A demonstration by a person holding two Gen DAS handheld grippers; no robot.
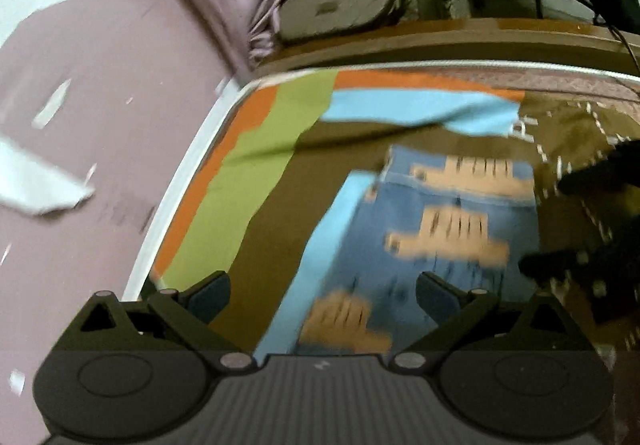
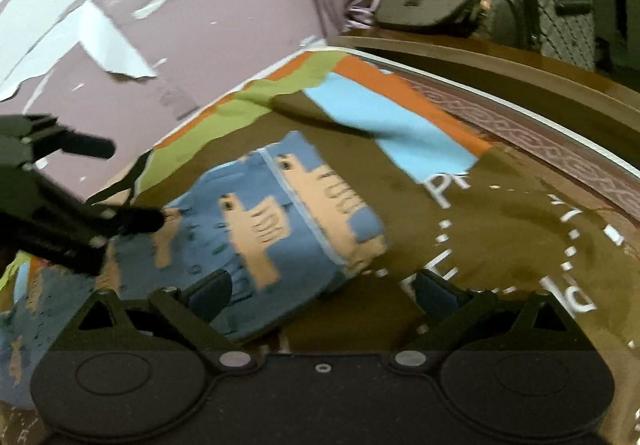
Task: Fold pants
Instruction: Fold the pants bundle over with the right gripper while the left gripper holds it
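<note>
Left tongs [image 1: 323, 295] spread wide, empty, right tongs [image 2: 323, 295] likewise, above folded pants [image 2: 280, 229]

Blue llama-print pants [image 2: 280, 217] lie folded on the brown mat [image 2: 460, 245].

Bed [image 2: 560, 149] with white piped edge, wooden frame beyond. Cover sheet [image 2: 500, 245]: olive-brown, white lettering and dotted lines at right, orange, green, light-blue patches far-left. Blue pants [image 2: 276, 229], tan animal print, folded, flat on sheet, centre.
</note>
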